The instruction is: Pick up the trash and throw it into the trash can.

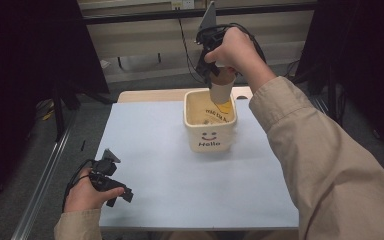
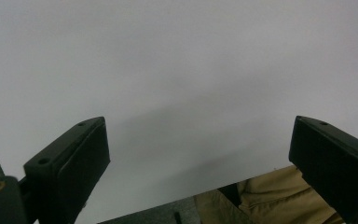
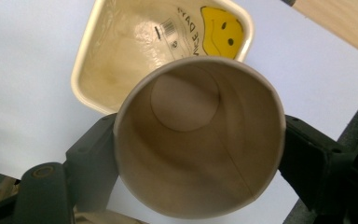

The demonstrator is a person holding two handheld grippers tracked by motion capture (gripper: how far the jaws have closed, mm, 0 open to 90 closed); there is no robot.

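Now the right gripper (image 1: 211, 70) clamps a brown paper cup (image 3: 198, 135) upright above the cream "Hello" bin (image 1: 210, 122); I'd lower it straight, centred inside the rim. Near the bin, the left gripper (image 1: 115, 187) rests wide open

Around your table

You have a pale blue sheet (image 1: 180, 175) covering the wooden tabletop (image 1: 150, 95), whose bare strip shows at the far edge. A metal rail (image 1: 42, 185) runs along the floor on the left, and dark curtains (image 1: 25, 55) hang beyond.
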